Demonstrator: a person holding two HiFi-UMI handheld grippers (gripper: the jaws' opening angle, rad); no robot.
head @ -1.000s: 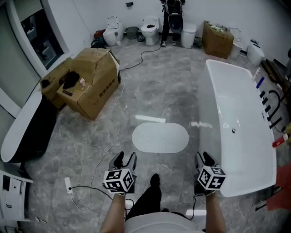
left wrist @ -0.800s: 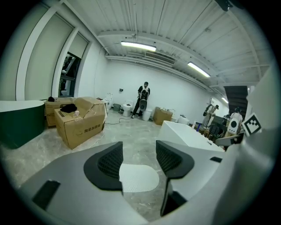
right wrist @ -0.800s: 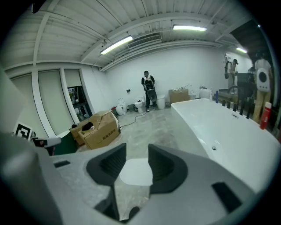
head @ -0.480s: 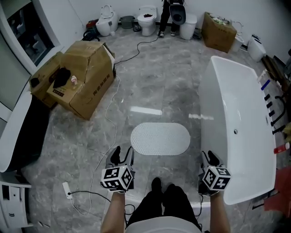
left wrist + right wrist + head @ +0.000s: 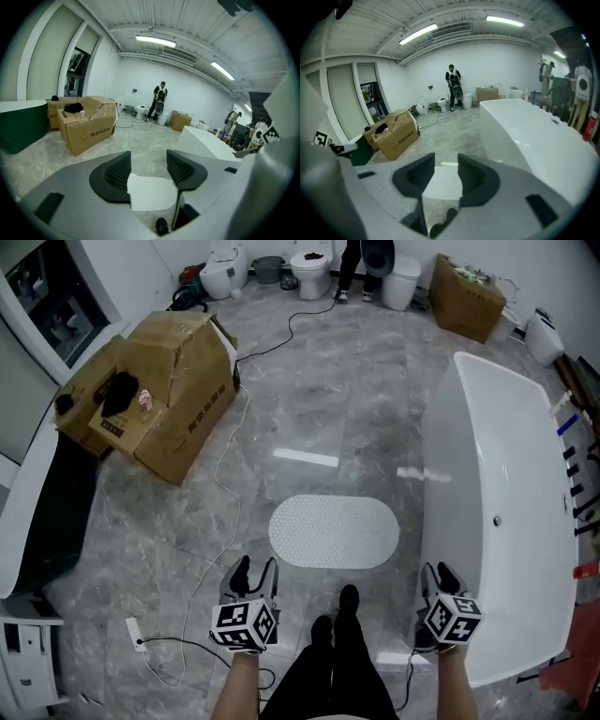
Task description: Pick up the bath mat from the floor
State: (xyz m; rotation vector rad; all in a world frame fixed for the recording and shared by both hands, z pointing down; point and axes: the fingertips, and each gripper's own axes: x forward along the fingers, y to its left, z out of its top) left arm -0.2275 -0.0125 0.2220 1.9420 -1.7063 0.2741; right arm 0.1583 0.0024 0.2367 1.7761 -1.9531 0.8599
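Note:
A white oval bath mat [image 5: 334,532] with a dotted surface lies flat on the grey marble floor, just ahead of the person's shoes. My left gripper [image 5: 255,572] hovers near its left front edge, jaws open and empty. My right gripper [image 5: 439,575] hovers by its right front edge, next to the tub, also open with nothing between the jaws. The bath mat [image 5: 149,192] shows between the jaws in the left gripper view, and the bath mat [image 5: 439,182] likewise in the right gripper view. Both grippers are well above the floor.
A long white bathtub [image 5: 511,502] stands close on the right. Cardboard boxes [image 5: 159,390] sit at the left back, with a white cable [image 5: 228,479] trailing to a power strip [image 5: 136,634]. Toilets [image 5: 309,259] and a standing person [image 5: 159,99] are at the far wall.
The view has advanced toward the mat, which now lies lower and nearer. Both grippers kept their places in front of the body, jaws unchanged.

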